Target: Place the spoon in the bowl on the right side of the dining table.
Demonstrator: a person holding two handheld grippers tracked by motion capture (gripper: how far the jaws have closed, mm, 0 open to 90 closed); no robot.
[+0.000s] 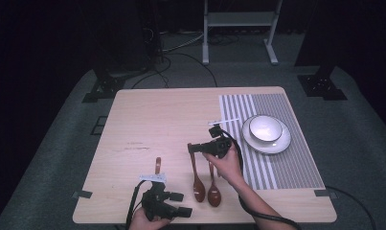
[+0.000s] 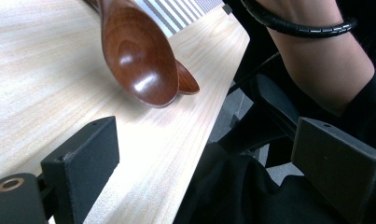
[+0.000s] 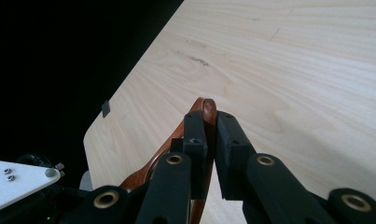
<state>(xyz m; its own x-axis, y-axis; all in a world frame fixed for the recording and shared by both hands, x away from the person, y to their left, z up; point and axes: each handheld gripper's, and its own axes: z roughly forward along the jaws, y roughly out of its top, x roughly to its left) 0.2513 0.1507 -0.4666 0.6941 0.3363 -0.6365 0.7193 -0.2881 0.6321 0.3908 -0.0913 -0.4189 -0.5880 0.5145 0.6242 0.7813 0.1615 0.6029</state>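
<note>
Two hand-held grippers are working over the worktop: the left hand-held gripper, near the front edge, is gaping wide and holding nothing. Right of it, the right hand-held gripper is pinching the handle of one of two wooden spoons lying side by side, bowls toward the front edge.

2 black jaws are spread wide over the table edge; 2 wooden spoon bowls are seen just beyond.
</note>
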